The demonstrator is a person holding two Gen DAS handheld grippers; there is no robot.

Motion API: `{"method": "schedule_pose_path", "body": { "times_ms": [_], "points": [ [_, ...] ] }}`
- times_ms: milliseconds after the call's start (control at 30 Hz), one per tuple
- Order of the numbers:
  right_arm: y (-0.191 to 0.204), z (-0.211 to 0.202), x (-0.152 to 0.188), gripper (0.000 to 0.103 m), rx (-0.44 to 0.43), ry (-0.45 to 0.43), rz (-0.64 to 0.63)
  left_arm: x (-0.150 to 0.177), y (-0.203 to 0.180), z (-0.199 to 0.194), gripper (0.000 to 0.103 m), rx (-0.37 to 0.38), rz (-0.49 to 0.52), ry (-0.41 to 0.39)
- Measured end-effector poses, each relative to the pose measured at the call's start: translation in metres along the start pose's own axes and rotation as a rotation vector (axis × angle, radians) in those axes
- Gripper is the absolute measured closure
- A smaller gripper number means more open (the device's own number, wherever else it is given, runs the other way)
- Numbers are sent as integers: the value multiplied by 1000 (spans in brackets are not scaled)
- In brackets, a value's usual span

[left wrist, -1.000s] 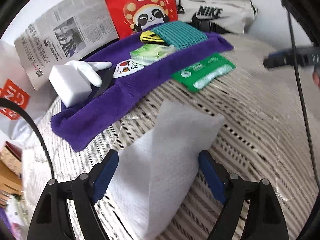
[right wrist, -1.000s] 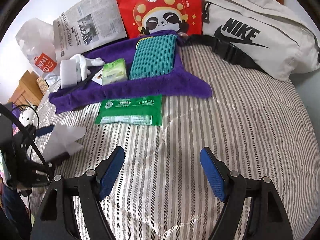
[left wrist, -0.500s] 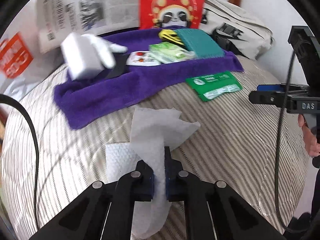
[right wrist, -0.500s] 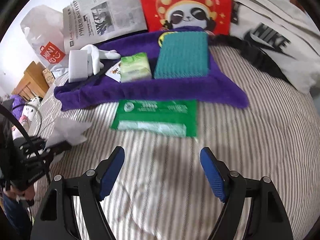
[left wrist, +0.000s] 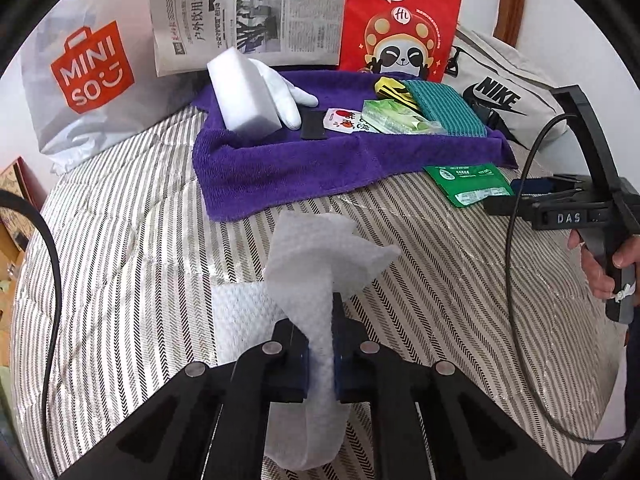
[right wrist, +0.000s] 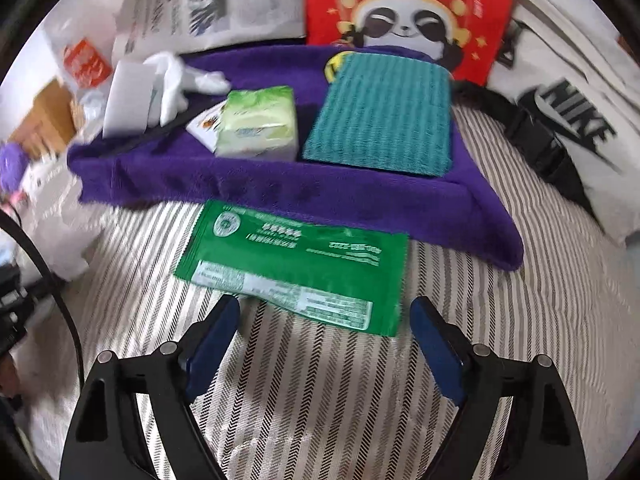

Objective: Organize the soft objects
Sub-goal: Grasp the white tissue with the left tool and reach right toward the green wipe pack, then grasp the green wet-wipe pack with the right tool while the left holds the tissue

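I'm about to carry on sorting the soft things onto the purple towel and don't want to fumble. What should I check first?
1. Left tool shut on the white tissue: ok.
2. Tissue fully clear of the striped bedcover: cannot tell.
3. Right tool jaws opening, nothing between them: ok.
4. Green packet just ahead of the right tool, flat on the cover: ok.
5. Bare space on the purple towel near its front edge: ok.
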State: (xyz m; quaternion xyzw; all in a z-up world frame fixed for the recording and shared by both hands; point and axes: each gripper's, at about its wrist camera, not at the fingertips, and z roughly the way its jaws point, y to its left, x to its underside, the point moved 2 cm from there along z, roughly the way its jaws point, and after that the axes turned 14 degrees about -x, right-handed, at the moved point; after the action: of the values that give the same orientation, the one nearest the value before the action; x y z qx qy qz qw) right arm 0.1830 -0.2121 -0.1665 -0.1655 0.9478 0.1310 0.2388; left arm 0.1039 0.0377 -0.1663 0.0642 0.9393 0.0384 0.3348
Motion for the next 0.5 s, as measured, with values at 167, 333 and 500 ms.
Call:
{"method": "schedule_pose_path", "body": {
  "times_ms": [167,333,500],
  "points": [
    [8,2,0,17,-15,-43,-53,2,-1,-1,93,-8,4,-16],
    [7,0,-7,55,-14,-35,-45,2,0,-1,93,-11,5,-22],
    [23,-6,6,66,-115,42,-108,2,-1,-2,93,-12,4,-23]
  ]
}}
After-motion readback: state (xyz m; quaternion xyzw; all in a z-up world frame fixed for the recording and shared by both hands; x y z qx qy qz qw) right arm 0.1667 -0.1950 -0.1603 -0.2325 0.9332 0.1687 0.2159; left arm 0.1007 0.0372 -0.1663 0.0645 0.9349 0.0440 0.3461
